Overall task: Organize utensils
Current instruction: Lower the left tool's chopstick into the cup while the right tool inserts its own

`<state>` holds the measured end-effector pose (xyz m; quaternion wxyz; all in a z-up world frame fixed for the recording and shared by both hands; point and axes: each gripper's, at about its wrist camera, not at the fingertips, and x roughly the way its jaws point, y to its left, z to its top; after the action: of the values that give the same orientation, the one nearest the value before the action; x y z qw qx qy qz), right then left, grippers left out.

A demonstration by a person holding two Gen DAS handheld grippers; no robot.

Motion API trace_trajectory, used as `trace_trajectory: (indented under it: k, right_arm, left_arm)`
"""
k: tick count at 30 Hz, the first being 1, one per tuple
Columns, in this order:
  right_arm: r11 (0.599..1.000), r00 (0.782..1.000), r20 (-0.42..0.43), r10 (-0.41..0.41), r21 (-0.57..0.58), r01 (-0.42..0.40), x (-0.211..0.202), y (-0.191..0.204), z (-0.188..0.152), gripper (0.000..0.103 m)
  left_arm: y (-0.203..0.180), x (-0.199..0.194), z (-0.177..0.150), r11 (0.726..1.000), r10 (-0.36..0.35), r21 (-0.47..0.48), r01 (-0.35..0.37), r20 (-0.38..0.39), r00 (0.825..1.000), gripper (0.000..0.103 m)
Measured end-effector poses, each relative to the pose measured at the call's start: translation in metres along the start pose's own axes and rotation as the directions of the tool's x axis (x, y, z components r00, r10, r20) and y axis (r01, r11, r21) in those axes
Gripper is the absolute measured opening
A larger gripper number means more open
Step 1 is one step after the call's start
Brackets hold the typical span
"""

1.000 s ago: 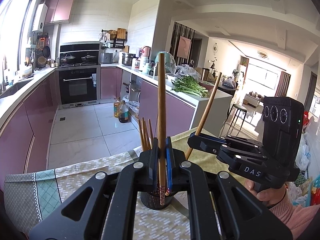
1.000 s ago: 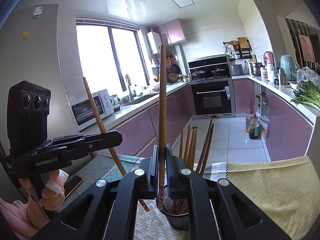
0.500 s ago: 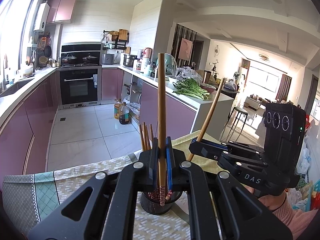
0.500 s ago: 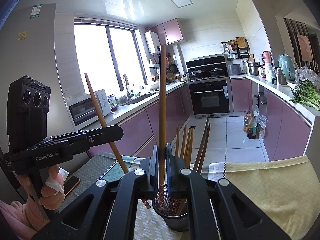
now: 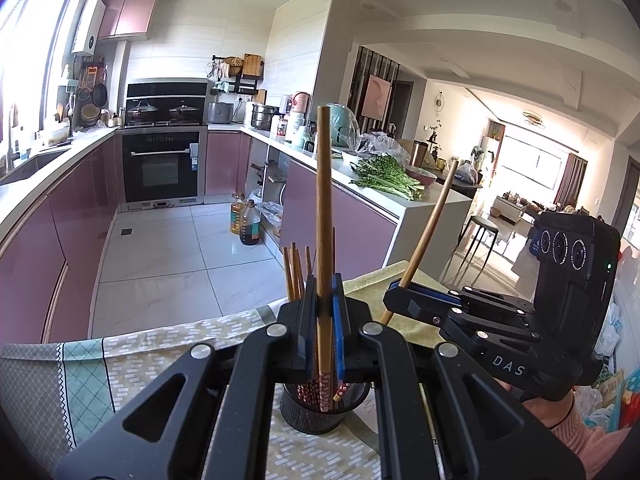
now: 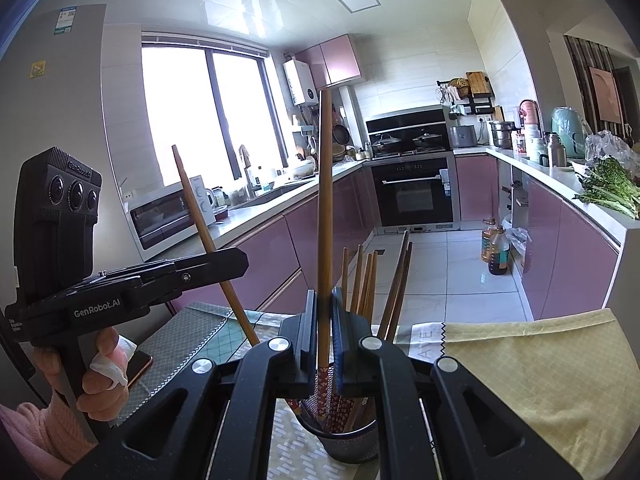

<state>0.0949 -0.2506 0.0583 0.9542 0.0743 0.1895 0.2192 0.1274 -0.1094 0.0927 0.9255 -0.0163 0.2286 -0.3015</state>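
Black left gripper point(image 6: 240, 258), "GenRobot.AI" lettering; pink sleeve point(image 6: 24, 432); seemingly bandaged finger point(image 6: 106, 368)

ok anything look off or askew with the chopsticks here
Nothing spilled or damaged. Each gripper holds one chopstick over the mesh holder: the left gripper and the right gripper.

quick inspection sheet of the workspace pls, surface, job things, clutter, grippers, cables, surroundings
surface: table under patterned tablecloth, with a yellow cloth laid on its far right part.
job's things: black mesh holder holds several wooden chopsticks upright; two more are in the grippers.
clutter: a phone lies on the cloth near the left hand.
grippers: left gripper shut on left chopstick, its patterned tip inside the holder; right gripper shut on right chopstick, tip also in the holder.
cables: nothing seen.
surroundings: kitchen with oven, microwave, greens on the counter, oil bottles on the floor.
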Motion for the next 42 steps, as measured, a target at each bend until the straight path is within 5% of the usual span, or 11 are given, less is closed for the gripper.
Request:
trace_trajectory:
  k: [28,42]
  right_arm:
    - [0.999,0.999,-0.023,-0.032,0.003,0.032,0.014,-0.004,-0.006,0.006]
    - [0.999,0.989,-0.147,-0.03,0.022,0.034,0.049,-0.007,-0.03,0.006]
  left_arm:
    - [0.008,0.027,-0.006,1.0,0.007,-0.006,-0.007,-0.038,0.999,0.007]
    - [0.008,0.061,-0.031,0.999,0.02,0.046,-0.012,-0.186,0.982,0.007]
